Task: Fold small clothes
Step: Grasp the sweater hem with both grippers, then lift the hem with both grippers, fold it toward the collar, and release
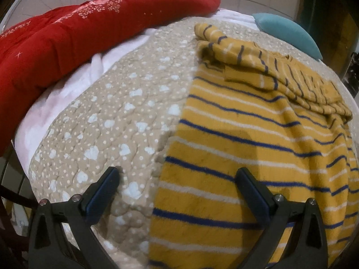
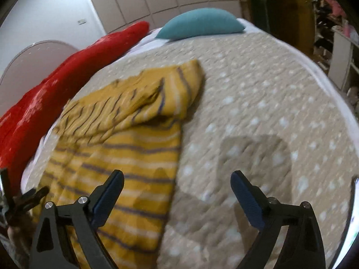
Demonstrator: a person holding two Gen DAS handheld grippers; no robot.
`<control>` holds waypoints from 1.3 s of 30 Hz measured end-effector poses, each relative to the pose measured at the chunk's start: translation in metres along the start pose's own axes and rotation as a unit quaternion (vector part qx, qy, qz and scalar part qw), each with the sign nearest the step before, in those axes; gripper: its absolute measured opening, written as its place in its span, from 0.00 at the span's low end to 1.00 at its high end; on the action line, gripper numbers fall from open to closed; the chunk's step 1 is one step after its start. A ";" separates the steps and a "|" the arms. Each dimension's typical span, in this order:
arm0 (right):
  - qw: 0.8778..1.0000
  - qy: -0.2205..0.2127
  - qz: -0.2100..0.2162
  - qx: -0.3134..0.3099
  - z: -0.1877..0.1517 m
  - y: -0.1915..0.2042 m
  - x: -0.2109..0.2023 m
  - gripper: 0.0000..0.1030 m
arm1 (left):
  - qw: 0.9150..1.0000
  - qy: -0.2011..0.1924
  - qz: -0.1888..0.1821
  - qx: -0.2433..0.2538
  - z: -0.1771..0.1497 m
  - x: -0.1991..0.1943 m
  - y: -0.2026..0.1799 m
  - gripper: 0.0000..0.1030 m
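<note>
Left wrist view: the left tongs (image 1: 177, 185) stood wide open and empty above the near left edge of the striped top (image 1: 235, 134), which lay on the quilt (image 1: 112, 116) of the bed, its upper part bunched toward 1 o'clock. Red cushion (image 1: 67, 38) at 10 o'clock.

Right wrist view: the right tongs (image 2: 177, 188) were open, gripping nothing, over the top's right edge; top (image 2: 125, 139) at 10 o'clock, teal pillow (image 2: 199, 23) at 12. A clean fold likely needs both tongs pinching matching near corners, then lifting evenly toward the bunched end.
</note>
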State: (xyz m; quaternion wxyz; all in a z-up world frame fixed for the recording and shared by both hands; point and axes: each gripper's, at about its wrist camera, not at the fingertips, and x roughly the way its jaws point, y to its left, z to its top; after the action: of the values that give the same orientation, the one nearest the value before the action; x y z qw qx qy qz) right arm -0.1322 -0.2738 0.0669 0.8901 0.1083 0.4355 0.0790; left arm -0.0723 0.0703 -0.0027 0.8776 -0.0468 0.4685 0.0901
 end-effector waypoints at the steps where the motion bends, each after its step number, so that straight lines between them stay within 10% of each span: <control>1: 1.000 0.001 0.009 0.001 -0.006 0.002 0.000 0.92 | 1.000 -0.003 -0.005 0.002 -0.002 -0.001 0.001 1.00; 18: 0.994 0.039 0.103 0.013 -0.100 0.033 -0.022 0.83 | 0.993 -0.029 -0.113 -0.029 -0.022 -0.028 0.035 1.00; 20: 0.993 0.038 0.112 0.013 -0.108 0.041 -0.023 0.80 | 0.991 -0.025 -0.131 -0.009 -0.027 -0.033 0.023 0.89; 24: 0.998 0.030 0.058 -0.018 -0.115 0.064 -0.023 0.32 | 0.994 -0.017 -0.110 0.015 -0.028 -0.041 0.012 0.07; 27: 0.993 0.044 0.104 0.025 -0.108 0.049 -0.026 0.11 | 0.991 -0.008 -0.135 -0.012 -0.025 -0.051 0.023 0.08; 39: 0.986 0.020 0.154 0.065 -0.137 0.018 -0.092 0.09 | 0.986 -0.022 -0.162 -0.025 -0.056 -0.101 0.045 0.07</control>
State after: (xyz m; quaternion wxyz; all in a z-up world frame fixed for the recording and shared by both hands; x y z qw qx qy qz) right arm -0.2976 -0.2614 0.0591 0.8497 0.2301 0.4350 0.1893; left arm -0.1822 0.0937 0.0500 0.8893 -0.1419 0.4329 -0.0408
